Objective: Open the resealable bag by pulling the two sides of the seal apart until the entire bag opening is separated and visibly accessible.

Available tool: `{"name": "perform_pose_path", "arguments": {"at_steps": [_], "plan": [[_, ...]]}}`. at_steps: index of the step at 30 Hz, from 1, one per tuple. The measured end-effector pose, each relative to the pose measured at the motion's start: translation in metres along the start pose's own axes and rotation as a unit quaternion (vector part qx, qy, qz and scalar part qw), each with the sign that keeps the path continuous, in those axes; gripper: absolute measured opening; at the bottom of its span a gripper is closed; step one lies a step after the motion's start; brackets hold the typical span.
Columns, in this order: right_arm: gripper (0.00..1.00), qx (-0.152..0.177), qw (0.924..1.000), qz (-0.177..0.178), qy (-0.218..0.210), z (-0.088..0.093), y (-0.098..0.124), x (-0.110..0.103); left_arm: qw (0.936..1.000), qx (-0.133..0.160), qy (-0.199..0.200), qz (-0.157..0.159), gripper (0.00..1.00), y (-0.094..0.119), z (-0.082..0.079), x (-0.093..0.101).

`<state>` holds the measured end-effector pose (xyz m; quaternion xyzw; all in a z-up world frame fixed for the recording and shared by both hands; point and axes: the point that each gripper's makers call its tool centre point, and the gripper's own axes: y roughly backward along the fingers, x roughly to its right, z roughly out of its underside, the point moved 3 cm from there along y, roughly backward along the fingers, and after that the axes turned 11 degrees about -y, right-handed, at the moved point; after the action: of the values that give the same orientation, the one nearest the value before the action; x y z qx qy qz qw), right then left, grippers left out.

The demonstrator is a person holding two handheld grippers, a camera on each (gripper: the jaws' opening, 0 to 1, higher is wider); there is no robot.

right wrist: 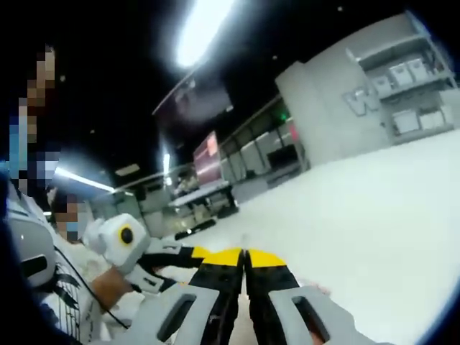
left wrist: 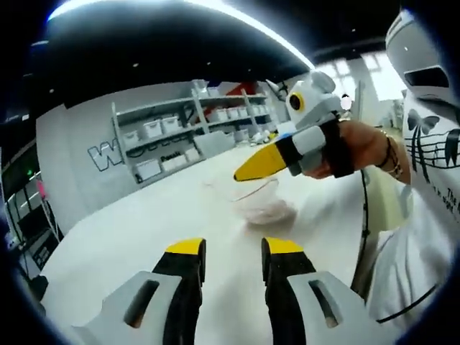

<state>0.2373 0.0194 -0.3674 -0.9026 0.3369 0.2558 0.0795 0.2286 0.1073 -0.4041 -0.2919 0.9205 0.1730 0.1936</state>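
**Bag lifted in the right tool, left tool spread below**

While the left tool [left wrist: 232, 251] hangs low over the white tabletop [left wrist: 144, 230] in the left gripper view, its two yellow-tipped jaws stand apart with bare tabletop showing between them, holding nothing. Just beyond them, a clear resealable bag [left wrist: 259, 201] hangs in the air over the tabletop, its lower part bulging with something pale. Above the bag, the right tool [left wrist: 248, 169] enters from the right, held in a person's hand [left wrist: 359, 147], its yellow tips pressed together at the bag's top edge. A white printed shirt [left wrist: 431, 187] fills the right side.

From the right gripper view, the right tool's [right wrist: 244, 257] own jaws sit closed, tip against tip; the bag cannot be made out between them there. Left of them the left tool [right wrist: 188, 253] reaches in, gripped by a hand [right wrist: 108, 287].

Farther off, grey shelves [left wrist: 187, 133] with white bins stand against a wall, and long ceiling lights [right wrist: 201, 29] glow overhead.
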Motion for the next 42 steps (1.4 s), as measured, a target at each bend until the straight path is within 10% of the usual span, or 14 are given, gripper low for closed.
{"name": "perform_pose_path", "arguments": {"at_steps": [27, 42], "plan": [[0.0, 0.044, 0.9985, 0.013, -0.031, -0.02, 0.019, 0.017, 0.994, -0.063, 0.087, -0.021, 0.84, 0.009, 0.026, -0.004], [0.0, 0.082, 0.9949, 0.012, -0.057, -0.039, 0.029, 0.024, 0.9932, -0.067, 0.088, -0.037, 0.97, 0.014, 0.029, -0.006]]}}
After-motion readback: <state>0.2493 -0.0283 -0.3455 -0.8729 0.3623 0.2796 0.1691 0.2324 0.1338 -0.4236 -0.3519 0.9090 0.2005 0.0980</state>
